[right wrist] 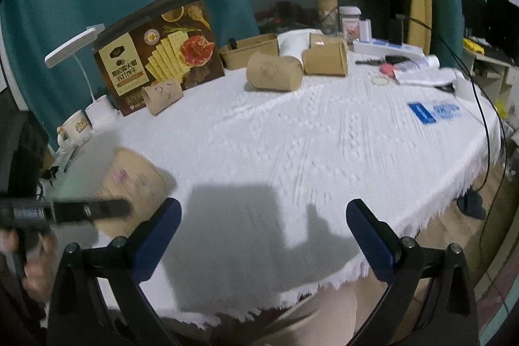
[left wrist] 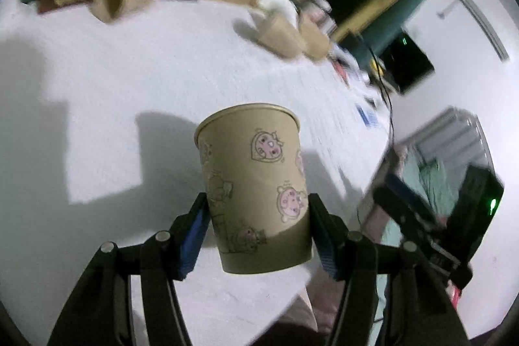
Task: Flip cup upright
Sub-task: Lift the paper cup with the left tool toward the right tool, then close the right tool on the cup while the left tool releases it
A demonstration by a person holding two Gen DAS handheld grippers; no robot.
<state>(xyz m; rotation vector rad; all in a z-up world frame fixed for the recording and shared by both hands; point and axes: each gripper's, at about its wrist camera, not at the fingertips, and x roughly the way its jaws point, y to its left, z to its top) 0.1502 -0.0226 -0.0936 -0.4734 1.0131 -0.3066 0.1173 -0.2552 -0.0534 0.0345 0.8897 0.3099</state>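
Left tool (left wrist: 258, 226) grips the brown cartoon-printed paper cup (left wrist: 254, 187), lower centre, mouth up; setting down remains; right tool (right wrist: 263, 235) open, empty.

The worktop (right wrist: 292, 151) is covered by a white textured cloth (right wrist: 324, 125) with a fringed edge. At its far side stand a cracker box (right wrist: 155, 54), a white lamp (right wrist: 94, 67) and a mug (right wrist: 76, 127). Two paper cups (right wrist: 274, 72) lie on their sides near a cardboard tub (right wrist: 249, 51). A blue card (right wrist: 433, 112), a rubber band (right wrist: 380, 80) and papers (right wrist: 421, 70) lie toward the right.
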